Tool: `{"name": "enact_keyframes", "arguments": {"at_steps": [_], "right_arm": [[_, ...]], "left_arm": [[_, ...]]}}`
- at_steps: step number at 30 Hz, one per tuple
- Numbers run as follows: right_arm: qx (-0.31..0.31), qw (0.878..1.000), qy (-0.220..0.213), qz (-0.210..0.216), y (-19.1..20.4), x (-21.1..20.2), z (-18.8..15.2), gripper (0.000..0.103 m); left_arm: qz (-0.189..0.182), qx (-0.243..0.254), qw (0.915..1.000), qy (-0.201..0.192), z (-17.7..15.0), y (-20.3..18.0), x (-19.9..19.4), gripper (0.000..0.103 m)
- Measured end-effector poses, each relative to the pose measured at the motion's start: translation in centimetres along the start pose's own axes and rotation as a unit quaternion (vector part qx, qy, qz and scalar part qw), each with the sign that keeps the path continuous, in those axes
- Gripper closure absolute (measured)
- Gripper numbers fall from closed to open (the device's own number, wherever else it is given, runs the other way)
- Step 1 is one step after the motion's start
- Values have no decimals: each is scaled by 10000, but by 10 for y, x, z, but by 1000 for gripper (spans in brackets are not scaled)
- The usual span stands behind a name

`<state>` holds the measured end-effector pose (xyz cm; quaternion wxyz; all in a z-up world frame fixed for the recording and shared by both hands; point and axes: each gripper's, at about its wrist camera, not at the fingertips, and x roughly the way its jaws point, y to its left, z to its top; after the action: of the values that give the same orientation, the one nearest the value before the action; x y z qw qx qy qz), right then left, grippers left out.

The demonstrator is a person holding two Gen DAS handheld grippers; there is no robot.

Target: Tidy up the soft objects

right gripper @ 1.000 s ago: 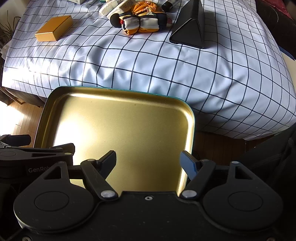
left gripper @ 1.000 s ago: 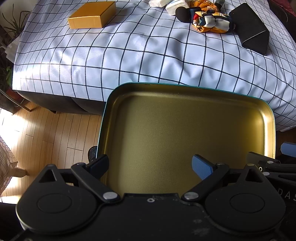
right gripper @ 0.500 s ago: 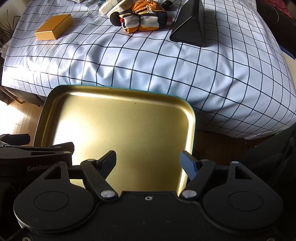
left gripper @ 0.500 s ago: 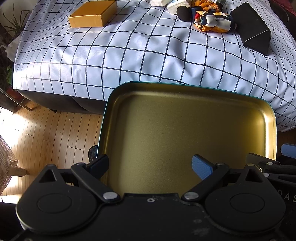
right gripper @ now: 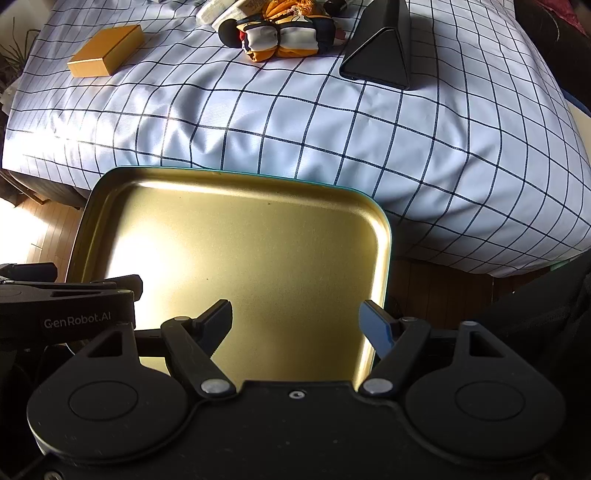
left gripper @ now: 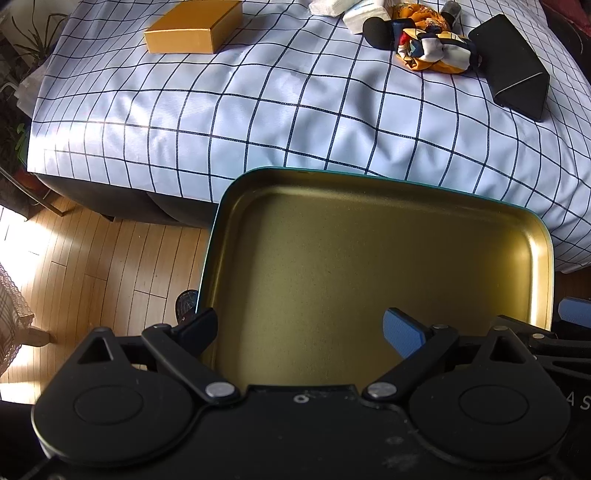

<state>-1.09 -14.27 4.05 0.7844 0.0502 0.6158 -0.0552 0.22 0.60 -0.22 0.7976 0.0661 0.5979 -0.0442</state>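
A shallow gold tray point(left gripper: 369, 258) with a teal outer rim hangs over the floor just before the bed, also seen as the tray point(right gripper: 240, 240) in the right wrist view. My left gripper point(left gripper: 301, 330) is open at the tray's near left corner, one finger outside the rim, the blue pad inside. My right gripper point(right gripper: 297, 317) is open at the near right corner in the same way. What carries the tray is hidden. A soft orange, white and navy bundle point(left gripper: 432, 51) point(right gripper: 284, 37) lies far back on the bed.
The bed point(left gripper: 295, 110) has a white cover with a dark grid. On it lie a yellow box point(left gripper: 192, 27) point(right gripper: 105, 55), a black triangular case point(left gripper: 517, 66) point(right gripper: 380, 55) and white packets point(left gripper: 362, 14). Wooden floor point(left gripper: 92, 258) lies to the left.
Both grippers and the tray have crept slightly toward the bed. The jaws stand as they did.
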Motion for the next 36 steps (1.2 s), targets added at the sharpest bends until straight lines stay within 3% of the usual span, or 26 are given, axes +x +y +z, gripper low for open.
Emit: {"name": "enact_keyframes", "arguments": {"at_steps": [10,17,22,27,33,36], "right_arm": [[-55,9998,-204,70,-8,-7,20,36],[-293,9951,-939,-52,-16,-34,57,36],[-487,9876,-1493,-70,-15,-51,91,36],[-645,9821,-1764,-148,-14,-56,135,36],[-605,9819,-1777,-242,-16,-51,188,37],[-506,9818,-1799,-336,-18,-44,218,37]], "left_arm": [[-160,-93,9998,13,10,0,-4,9],[-256,-260,9983,-445,40,7,-27,10],[-202,-225,9967,-749,71,9,-46,10],[-12,-116,9947,-1017,102,10,-57,9],[-20,-297,9930,-1142,152,25,-64,9],[152,-226,9908,-1325,178,26,-68,9]]}}
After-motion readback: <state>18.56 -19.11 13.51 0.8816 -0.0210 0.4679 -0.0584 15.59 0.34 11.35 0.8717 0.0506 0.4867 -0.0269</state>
